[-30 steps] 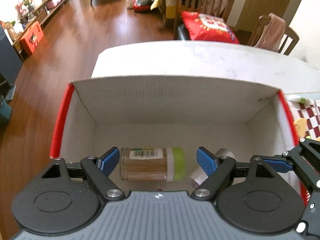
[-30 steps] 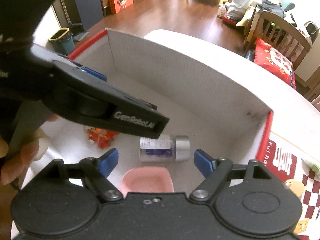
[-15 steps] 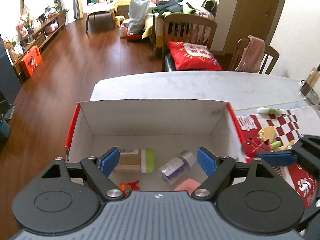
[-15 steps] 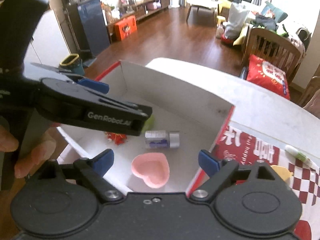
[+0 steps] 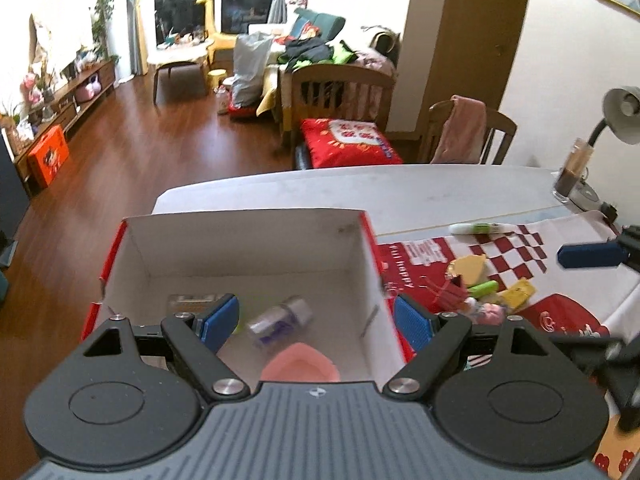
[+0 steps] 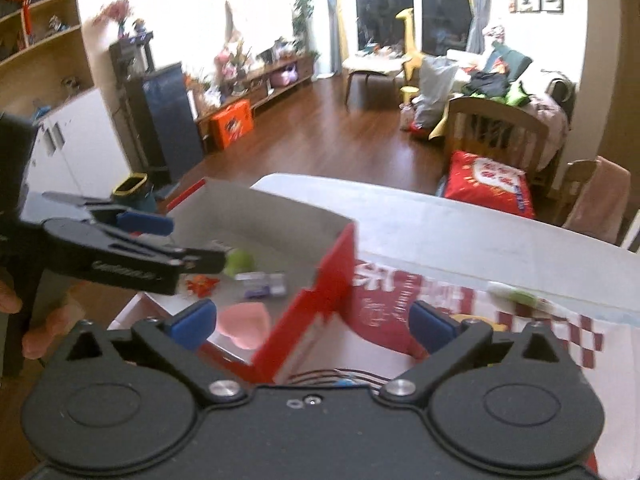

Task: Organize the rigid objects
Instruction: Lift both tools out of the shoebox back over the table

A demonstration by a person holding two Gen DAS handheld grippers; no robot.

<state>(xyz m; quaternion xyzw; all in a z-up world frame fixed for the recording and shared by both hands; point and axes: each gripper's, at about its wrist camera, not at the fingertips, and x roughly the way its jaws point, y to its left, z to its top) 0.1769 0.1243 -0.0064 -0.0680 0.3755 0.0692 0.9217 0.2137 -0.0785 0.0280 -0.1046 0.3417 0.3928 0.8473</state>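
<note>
A cardboard box (image 5: 248, 240), white inside and red outside, stands on the table. In it lie a clear bottle with a silver cap (image 5: 280, 318), a pink heart dish (image 5: 300, 366) and a green-capped jar (image 5: 188, 300), half hidden by my left finger. My left gripper (image 5: 316, 322) hovers open and empty above the box's near side. My right gripper (image 6: 314, 320) is over the box's red right wall (image 6: 320, 312); its jaws are opening and grip nothing. Its view also shows the dish (image 6: 244, 322), the bottle (image 6: 264, 284) and a small red toy (image 6: 202, 282).
Right of the box, a red and white checked cloth (image 5: 532, 248) carries several small items: a yellow piece (image 5: 468, 268), red clips (image 5: 444, 292) and a white and green tube (image 5: 480, 228). A glass (image 5: 568, 176) and a lamp (image 5: 622, 108) stand far right. Chairs (image 5: 468, 132) sit behind the table.
Both grippers have risen and drawn back from inside the box, and both views have swung right toward the cloth. The right gripper's jaws have spread wider.
</note>
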